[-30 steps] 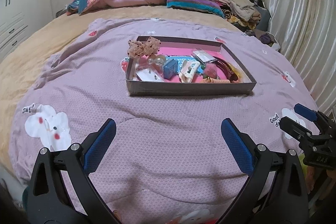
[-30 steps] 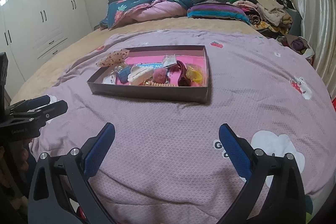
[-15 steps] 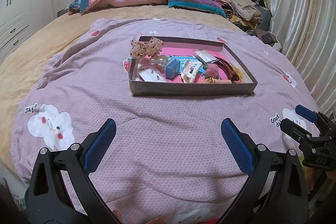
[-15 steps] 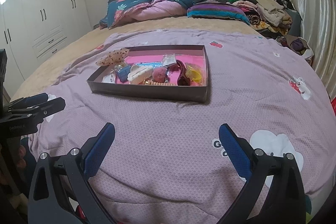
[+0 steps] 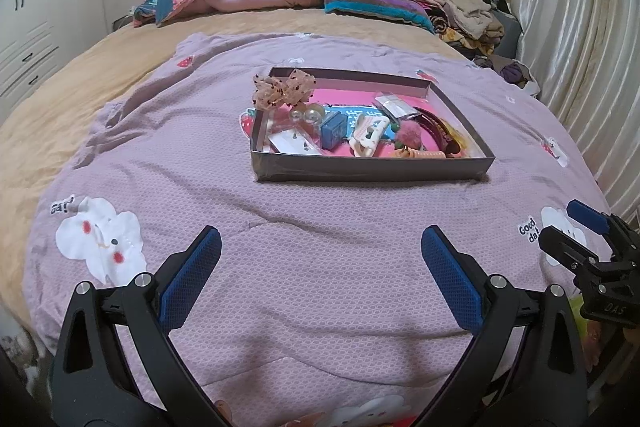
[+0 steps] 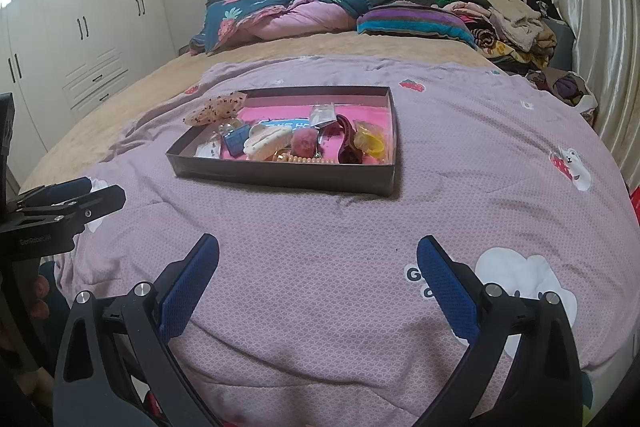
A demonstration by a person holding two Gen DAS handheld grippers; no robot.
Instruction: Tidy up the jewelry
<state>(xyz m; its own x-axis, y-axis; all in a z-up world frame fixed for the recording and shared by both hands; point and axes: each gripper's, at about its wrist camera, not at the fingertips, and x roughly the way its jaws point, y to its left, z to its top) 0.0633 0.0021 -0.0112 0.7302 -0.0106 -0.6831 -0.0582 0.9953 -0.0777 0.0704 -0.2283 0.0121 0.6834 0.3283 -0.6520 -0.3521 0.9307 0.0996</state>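
A shallow dark box (image 5: pixel 372 169) (image 6: pixel 280 177) with a pink floor lies on the lilac quilt in the middle of the bed. It holds a cream claw clip (image 5: pixel 370 131) (image 6: pixel 266 143), a small blue box (image 5: pixel 333 131), a pink pompom (image 5: pixel 410 133) (image 6: pixel 304 143), a dark red headband (image 6: pixel 346 143), a yellow piece (image 6: pixel 370 143) and a bead string (image 6: pixel 308 159). A dotted bow (image 5: pixel 284 91) (image 6: pixel 216 109) rests on its far left corner. My left gripper (image 5: pixel 320 247) and right gripper (image 6: pixel 318 253) are open, empty, well short of the box.
The right gripper shows at the left wrist view's right edge (image 5: pixel 584 239); the left gripper shows at the right wrist view's left edge (image 6: pixel 68 199). Pillows (image 6: pixel 288 15) and piled clothes (image 6: pixel 508 23) lie at the head. White wardrobes (image 6: pixel 80 39) stand left, a curtain (image 5: pixel 580 47) right.
Both views have drifted slightly back and up from the box; it sits a little farther away. The jaws stay spread the same, nothing was picked up.
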